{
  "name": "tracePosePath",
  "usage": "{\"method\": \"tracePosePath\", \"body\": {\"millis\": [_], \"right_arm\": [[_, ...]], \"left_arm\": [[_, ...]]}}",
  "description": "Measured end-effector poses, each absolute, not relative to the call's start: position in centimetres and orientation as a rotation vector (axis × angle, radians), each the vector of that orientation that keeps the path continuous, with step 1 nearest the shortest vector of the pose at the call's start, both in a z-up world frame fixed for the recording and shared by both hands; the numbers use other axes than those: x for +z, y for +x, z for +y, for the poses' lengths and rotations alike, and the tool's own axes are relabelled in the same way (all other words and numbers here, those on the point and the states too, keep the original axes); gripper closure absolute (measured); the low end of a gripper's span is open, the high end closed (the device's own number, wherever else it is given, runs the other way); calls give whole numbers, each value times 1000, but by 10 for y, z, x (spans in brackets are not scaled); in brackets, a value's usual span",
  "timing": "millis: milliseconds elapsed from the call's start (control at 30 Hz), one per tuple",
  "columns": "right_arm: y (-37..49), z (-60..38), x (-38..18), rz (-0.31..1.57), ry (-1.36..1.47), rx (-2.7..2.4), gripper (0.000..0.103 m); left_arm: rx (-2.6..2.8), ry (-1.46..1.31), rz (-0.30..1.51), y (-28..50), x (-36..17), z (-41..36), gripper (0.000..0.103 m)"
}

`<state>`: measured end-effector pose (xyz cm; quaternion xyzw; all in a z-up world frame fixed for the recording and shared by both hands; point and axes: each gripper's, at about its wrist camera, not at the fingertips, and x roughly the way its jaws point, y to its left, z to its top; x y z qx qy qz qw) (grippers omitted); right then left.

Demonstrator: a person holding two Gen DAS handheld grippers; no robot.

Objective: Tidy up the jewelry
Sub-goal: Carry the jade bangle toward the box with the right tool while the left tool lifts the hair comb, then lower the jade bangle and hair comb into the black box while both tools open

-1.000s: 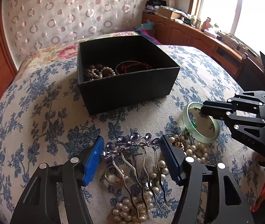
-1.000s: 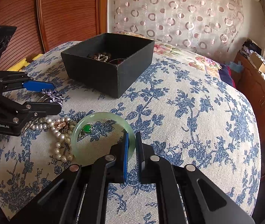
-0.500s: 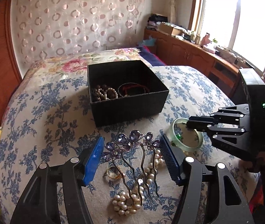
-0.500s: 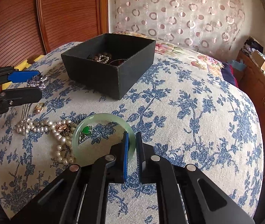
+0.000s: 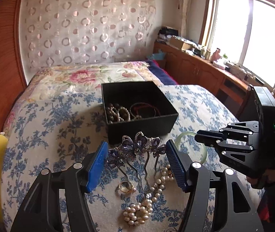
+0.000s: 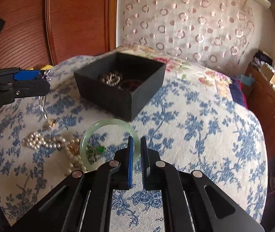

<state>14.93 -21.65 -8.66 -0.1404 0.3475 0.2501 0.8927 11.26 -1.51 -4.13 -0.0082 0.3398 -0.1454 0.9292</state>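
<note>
My left gripper (image 5: 134, 154) is shut on a purple jewelled hair comb (image 5: 137, 150) and holds it above the bed, prongs hanging down; it also shows in the right wrist view (image 6: 44, 75). My right gripper (image 6: 136, 148) is shut on a pale green jade bangle (image 6: 106, 127), lifted and tilted above the bedspread; the bangle also shows in the left wrist view (image 5: 184, 135). A black open box (image 5: 137, 106) (image 6: 122, 92) with pearls and red cord inside sits beyond both.
On the blue floral bedspread (image 6: 195, 125) lie a pearl necklace (image 5: 147, 199) (image 6: 46, 141), a gold ring (image 5: 125, 186) and a green pendant (image 6: 98, 150). A wooden headboard (image 6: 75, 19) stands behind; a wooden cabinet (image 5: 205, 71) runs under the window.
My left gripper has lifted the hair comb off the bed and up. My right gripper has raised the jade bangle off the bedspread, closer to the box.
</note>
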Motion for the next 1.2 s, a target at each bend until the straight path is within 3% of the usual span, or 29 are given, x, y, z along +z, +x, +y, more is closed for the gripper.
{"method": "tracePosePath", "body": {"millis": [700, 1200], "right_arm": [[202, -197, -25, 590, -264, 551, 95], [245, -155, -48, 657, -385, 647, 95]], "left_arm": [[-292, 12, 608, 148, -2, -10, 44], [-272, 43, 621, 206, -2, -10, 44]]}}
